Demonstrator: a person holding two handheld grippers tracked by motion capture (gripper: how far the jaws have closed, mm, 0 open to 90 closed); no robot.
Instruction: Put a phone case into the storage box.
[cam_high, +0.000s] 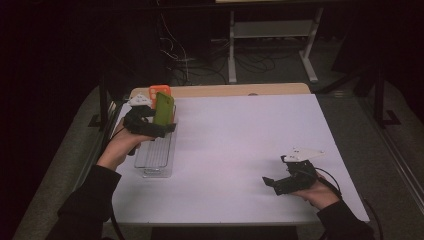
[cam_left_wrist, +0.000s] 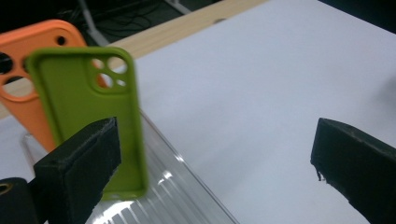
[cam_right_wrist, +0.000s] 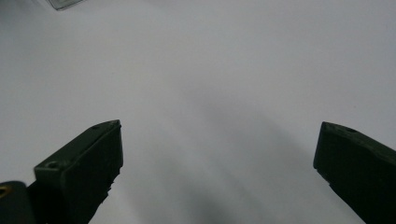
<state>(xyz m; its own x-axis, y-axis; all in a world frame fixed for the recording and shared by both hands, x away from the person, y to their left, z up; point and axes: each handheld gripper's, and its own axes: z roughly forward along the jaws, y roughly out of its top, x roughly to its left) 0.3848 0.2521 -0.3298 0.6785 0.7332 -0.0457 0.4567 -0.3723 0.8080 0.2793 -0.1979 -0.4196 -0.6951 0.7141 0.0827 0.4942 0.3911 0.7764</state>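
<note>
A green phone case stands upright in a clear ribbed rack at the table's left edge. Just behind it in the same rack stands an orange phone case. My left gripper is at the rack, open, its jaws wide apart. In the left gripper view the green case stands just past the left jaw, and nothing is between the jaws. My right gripper hovers open and empty over bare tabletop at the front right.
The white table has a wooden strip along its far edge. The near half of the rack holds no cases. Beyond the table, cables and a white desk frame stand on the dark floor.
</note>
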